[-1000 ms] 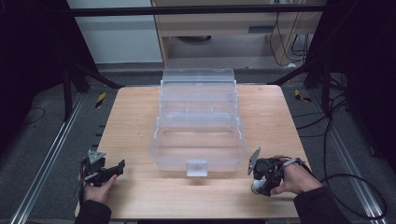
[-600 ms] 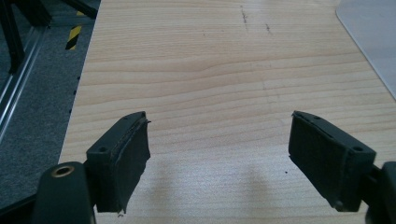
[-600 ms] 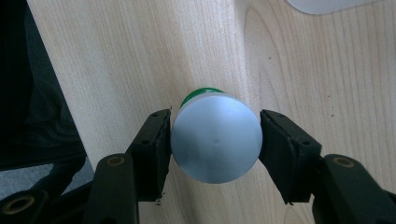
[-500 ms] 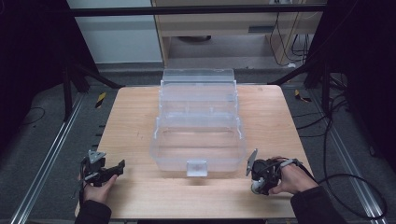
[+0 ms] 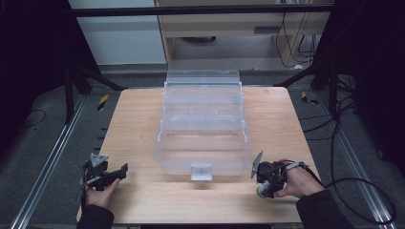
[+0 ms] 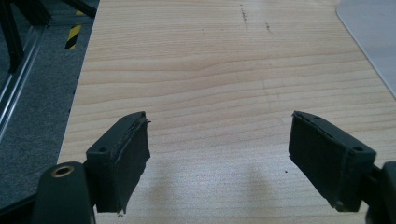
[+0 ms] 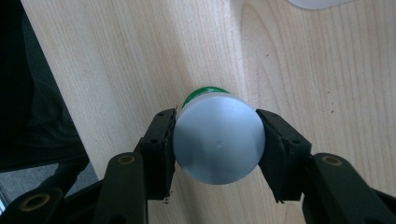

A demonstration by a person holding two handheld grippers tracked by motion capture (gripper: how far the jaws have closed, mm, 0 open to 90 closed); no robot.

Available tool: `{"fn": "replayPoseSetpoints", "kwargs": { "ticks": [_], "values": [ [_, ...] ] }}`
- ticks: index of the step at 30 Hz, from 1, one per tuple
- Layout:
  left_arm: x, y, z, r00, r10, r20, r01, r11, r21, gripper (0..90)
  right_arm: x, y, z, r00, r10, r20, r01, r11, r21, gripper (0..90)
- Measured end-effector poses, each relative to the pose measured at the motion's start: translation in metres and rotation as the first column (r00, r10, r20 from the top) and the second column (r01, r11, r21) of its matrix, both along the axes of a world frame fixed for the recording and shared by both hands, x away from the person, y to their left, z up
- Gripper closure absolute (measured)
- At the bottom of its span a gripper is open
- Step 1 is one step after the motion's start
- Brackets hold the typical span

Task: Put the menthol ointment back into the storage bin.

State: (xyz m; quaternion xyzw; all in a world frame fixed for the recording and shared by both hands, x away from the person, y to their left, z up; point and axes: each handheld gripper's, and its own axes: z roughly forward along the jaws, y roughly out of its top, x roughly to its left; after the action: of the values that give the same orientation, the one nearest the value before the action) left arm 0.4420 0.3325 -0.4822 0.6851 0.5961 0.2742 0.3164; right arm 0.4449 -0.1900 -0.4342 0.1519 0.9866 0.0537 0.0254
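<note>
Two pads of the right claw [image 7: 215,140], just closed, clamp the grey-capped can [image 7: 218,142] near the worktop [image 5: 143,124] edge; lift straight, keep pressure even; left claw [image 6: 219,158] gapes, idle

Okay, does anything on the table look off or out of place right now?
Nothing stands out. The clear box sits square on the table, and the right gripper holds a grey-topped can cleanly.
</note>
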Motion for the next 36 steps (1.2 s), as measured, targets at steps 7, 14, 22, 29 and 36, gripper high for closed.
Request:
{"fn": "replayPoseSetpoints", "kwargs": {
  "ticks": [7,14,22,29,36],
  "values": [
    [0.000,0.000,0.000,1.0000,0.004,0.000,-0.004,1.0000,-0.003,19.7,0.000,-0.001,0.012,0.9996,-0.026,0.007,0.026,0.9994,0.023,50.2],
    [0.001,0.000,-0.001,1.0000,0.009,-0.003,-0.009,1.0000,0.001,19.6,0.000,-0.004,0.030,0.9990,-0.039,0.022,0.038,0.9981,0.049,50.3],
    [0.002,0.000,-0.001,0.9999,0.006,-0.008,-0.006,1.0000,0.004,19.6,0.002,-0.008,0.052,0.9967,-0.068,0.044,0.063,0.9933,0.096,50.3],
    [0.002,0.001,-0.002,1.0000,0.001,-0.007,-0.001,1.0000,0.004,19.6,0.002,-0.008,0.063,0.9944,-0.087,0.061,0.080,0.9908,0.109,50.2],
    [0.001,0.001,-0.002,1.0000,0.002,-0.007,-0.002,1.0000,0.006,19.6,0.005,-0.007,0.072,0.9933,-0.097,0.063,0.089,0.9883,0.124,50.2]
  ]
}}
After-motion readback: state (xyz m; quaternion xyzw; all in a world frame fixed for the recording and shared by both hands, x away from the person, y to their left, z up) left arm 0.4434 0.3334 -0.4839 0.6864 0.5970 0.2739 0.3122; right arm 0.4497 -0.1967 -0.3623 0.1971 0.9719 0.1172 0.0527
